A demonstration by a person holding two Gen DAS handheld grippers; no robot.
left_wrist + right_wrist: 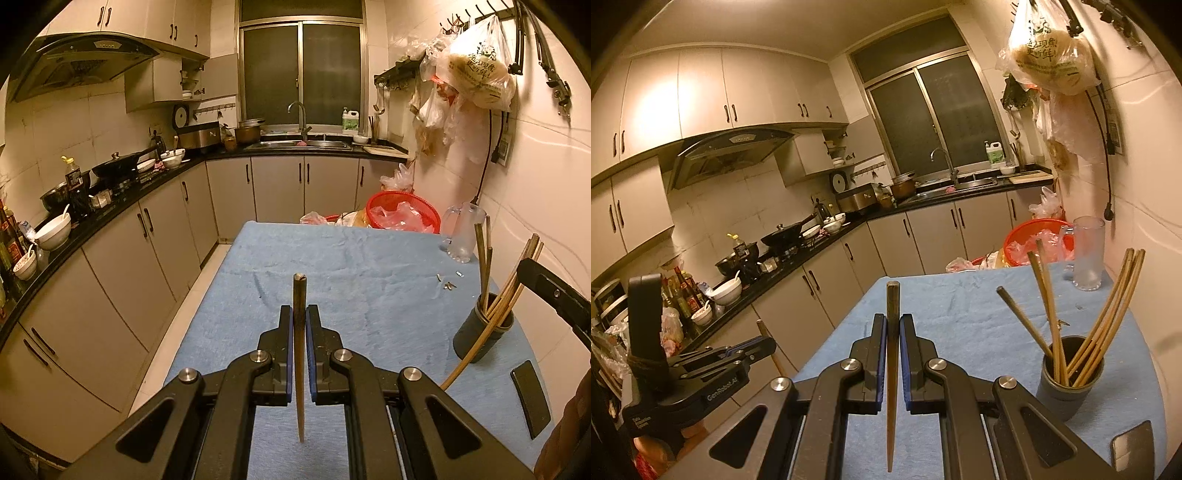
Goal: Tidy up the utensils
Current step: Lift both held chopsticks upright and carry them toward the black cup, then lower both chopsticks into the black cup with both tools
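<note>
My left gripper (299, 314) is shut on a dark wooden chopstick (299, 291) that stands upright between its blue pads over the blue-clothed table (351, 254). My right gripper (893, 318) is likewise shut on a second chopstick (892, 295), held upright. A dark cup holder (1067, 384) with several chopsticks leaning in it stands to the right of both grippers, and shows in the left wrist view as the holder (480, 338). In the right wrist view the left gripper (764, 343) sits at the left, beyond the table's edge.
A clear glass mug (1087, 254) and a red basket (404, 214) with plastic bags sit at the table's far end. A dark phone (530, 398) lies near the right front edge. Small metal bits (448, 284) lie on the cloth. A cluttered counter (110, 206) runs along the left.
</note>
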